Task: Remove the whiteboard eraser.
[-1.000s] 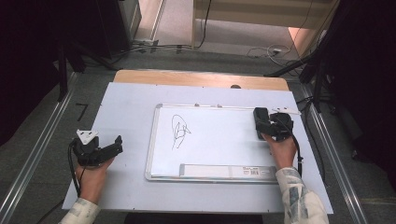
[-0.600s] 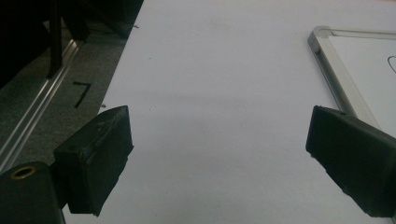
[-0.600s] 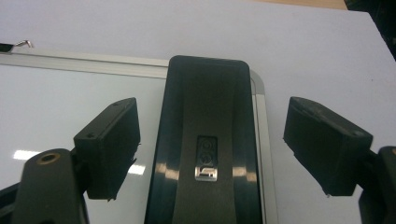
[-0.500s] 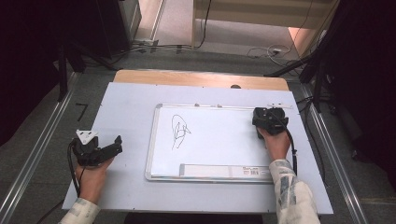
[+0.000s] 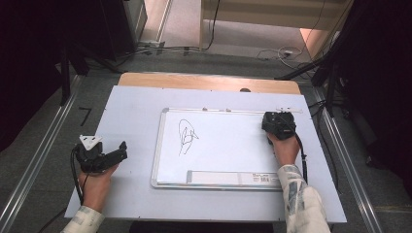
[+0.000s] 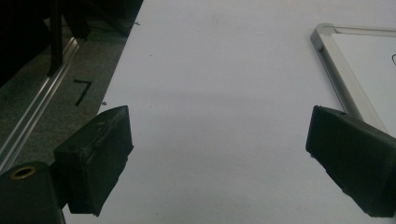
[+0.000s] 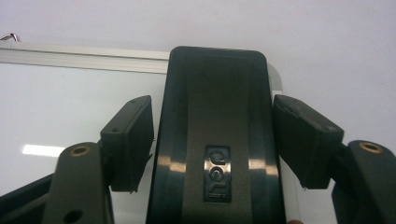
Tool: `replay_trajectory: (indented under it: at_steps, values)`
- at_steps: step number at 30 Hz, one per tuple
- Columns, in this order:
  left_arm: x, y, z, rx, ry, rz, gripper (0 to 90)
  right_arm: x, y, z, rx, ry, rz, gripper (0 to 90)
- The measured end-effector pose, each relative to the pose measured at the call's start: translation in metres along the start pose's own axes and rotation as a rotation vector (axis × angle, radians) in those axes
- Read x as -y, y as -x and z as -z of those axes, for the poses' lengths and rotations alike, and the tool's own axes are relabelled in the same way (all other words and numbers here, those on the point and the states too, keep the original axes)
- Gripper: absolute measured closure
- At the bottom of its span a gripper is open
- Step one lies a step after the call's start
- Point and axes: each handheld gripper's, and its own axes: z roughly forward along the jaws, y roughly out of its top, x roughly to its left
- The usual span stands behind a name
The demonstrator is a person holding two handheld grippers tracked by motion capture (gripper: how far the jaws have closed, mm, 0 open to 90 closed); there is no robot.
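Observation:
A white whiteboard (image 5: 228, 150) with a black scribble (image 5: 186, 136) lies on the pale table. My right gripper (image 5: 278, 122) sits at the board's upper right corner. In the right gripper view a black eraser (image 7: 215, 140) lies between the jaws of the right gripper (image 7: 212, 116); they have just been closing, and both pads now press its long sides. My left gripper (image 5: 119, 151) rests on the table left of the board. Its jaws stand wide apart in the left gripper view (image 6: 219, 135), with only bare table between them. The board's metal frame corner (image 6: 343, 79) lies to their right.
A grey label strip (image 5: 233, 177) runs along the board's near edge. A wooden strip (image 5: 209, 81) borders the table's far side. Metal rails (image 5: 43, 145) flank the table on the floor, with cables (image 5: 272, 53) and dark stands beyond. A "7" mark (image 5: 85, 115) is on the floor at left.
The right gripper has come down a little onto the board's upper right corner and its jaws have narrowed around the eraser. The left gripper has stayed put.

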Motion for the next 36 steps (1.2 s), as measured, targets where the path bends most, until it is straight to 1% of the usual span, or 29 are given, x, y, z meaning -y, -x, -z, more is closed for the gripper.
replay_trajectory:
  at_steps: [4, 6, 8, 10, 15, 18, 20, 21, 22, 24, 25, 26, 27, 32, 33, 36]
  values:
    - [0.000, 0.000, 0.000, 0.000, 0.000, 0.000, 7.6, 0.000, 0.000, -0.001, -0.002, -0.007, -0.021, 32.6]
    - [0.000, 0.000, 0.000, 0.001, 0.001, 0.001, 7.6, 0.001, 0.000, -0.002, 0.001, -0.009, -0.018, 32.8]
    - [0.000, 0.000, 0.000, 0.001, 0.001, 0.000, 7.7, 0.001, -0.001, -0.002, 0.011, -0.005, -0.015, 35.8]
    - [0.000, 0.000, 0.000, 0.002, 0.001, 0.000, 7.6, 0.001, -0.002, -0.001, 0.015, 0.000, -0.023, 37.1]
    - [0.000, 0.000, 0.000, 0.002, 0.003, 0.004, 7.7, 0.001, -0.002, 0.000, 0.019, 0.002, -0.025, 37.8]
    - [0.000, -0.001, 0.000, -0.001, 0.004, 0.007, 7.7, 0.000, -0.002, 0.002, 0.024, 0.006, -0.037, 38.2]
    - [0.000, -0.001, 0.000, -0.002, 0.002, 0.006, 7.7, 0.000, -0.003, 0.004, 0.024, 0.015, -0.030, 38.2]
    - [0.000, -0.001, 0.000, -0.001, 0.002, 0.007, 7.7, -0.001, -0.004, 0.008, 0.022, 0.042, -0.023, 38.2]
    - [0.000, -0.001, 0.000, -0.001, 0.002, 0.007, 7.6, -0.003, -0.005, 0.012, 0.022, 0.055, -0.021, 38.3]
    - [0.000, -0.001, 0.000, 0.000, 0.001, 0.009, 7.7, -0.005, -0.005, 0.017, 0.015, 0.073, -0.015, 38.3]
    - [0.000, -0.001, 0.000, -0.001, 0.002, 0.010, 7.7, -0.006, -0.005, 0.020, 0.010, 0.079, -0.020, 38.3]
    - [0.000, -0.001, 0.000, 0.000, 0.003, 0.010, 7.7, -0.006, -0.005, 0.020, 0.010, 0.079, -0.020, 38.3]
    - [0.000, -0.001, 0.001, 0.001, 0.004, 0.011, 7.7, -0.007, -0.005, 0.026, -0.006, 0.081, -0.031, 38.3]
    - [0.000, -0.001, 0.000, 0.001, 0.000, 0.013, 7.7, -0.006, -0.006, 0.031, -0.020, 0.054, -0.027, 38.2]
    - [0.000, -0.001, 0.000, 0.002, -0.002, 0.014, 7.7, -0.005, -0.009, 0.033, -0.034, 0.052, -0.022, 38.2]
    - [0.000, -0.002, -0.001, 0.004, -0.005, 0.015, 7.7, -0.005, -0.014, 0.036, -0.044, 0.052, -0.011, 38.2]
